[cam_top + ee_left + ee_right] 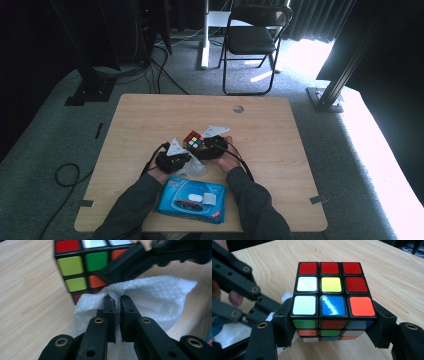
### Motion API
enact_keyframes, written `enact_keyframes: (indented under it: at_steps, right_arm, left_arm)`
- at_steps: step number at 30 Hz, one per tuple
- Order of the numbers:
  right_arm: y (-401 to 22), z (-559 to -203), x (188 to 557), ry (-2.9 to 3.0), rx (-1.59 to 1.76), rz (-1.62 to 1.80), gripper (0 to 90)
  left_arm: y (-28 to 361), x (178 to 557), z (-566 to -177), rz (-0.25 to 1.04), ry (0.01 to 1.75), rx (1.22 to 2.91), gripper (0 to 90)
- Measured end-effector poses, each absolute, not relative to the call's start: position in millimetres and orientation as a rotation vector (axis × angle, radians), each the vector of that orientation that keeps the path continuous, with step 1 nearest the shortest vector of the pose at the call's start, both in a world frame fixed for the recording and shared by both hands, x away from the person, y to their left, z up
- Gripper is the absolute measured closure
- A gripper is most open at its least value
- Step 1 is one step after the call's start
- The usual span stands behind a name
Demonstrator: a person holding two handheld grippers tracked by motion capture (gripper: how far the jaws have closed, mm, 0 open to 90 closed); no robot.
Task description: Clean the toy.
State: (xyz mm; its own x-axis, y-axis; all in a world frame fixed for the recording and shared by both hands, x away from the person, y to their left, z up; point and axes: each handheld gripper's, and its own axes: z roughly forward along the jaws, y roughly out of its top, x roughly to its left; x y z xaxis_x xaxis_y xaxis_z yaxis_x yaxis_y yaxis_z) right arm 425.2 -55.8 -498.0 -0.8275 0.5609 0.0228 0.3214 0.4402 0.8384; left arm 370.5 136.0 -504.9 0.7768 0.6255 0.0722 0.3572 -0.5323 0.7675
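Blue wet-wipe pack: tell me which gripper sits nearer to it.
Left. The left gripper, pinching a white wipe, sits just beyond the blue wet-wipe pack. The right gripper is farther up the table, clamped on the Rubik's cube.

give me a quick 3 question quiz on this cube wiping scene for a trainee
1. True or false: the right gripper is clamped on the puzzle cube.
2. What is pinched in the left gripper: A a pen, B a white wipe, C a cable?
3. In the high view, which thing lies nearest the person's edge of the table?

Key
1. True.
2. B, the white wipe.
3. The blue wipes pack.
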Motion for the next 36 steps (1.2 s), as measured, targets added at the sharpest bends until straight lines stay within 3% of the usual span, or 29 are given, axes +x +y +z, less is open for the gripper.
enact_keyframes:
  at_steps: [12, 36]
  right_arm:
    - [-54.0, -495.9, 425.6, 2.426, 0.777, 1.359, 34.0]
    - [-59.4, -495.2, 425.5, 2.421, 0.791, 1.37, 33.9]
  left_arm:
    - [124.1, 367.5, -499.7, 0.423, 0.638, 2.191, 84.4]
    - [156.1, 379.5, -508.1, 0.462, 0.829, 2.115, 84.8]
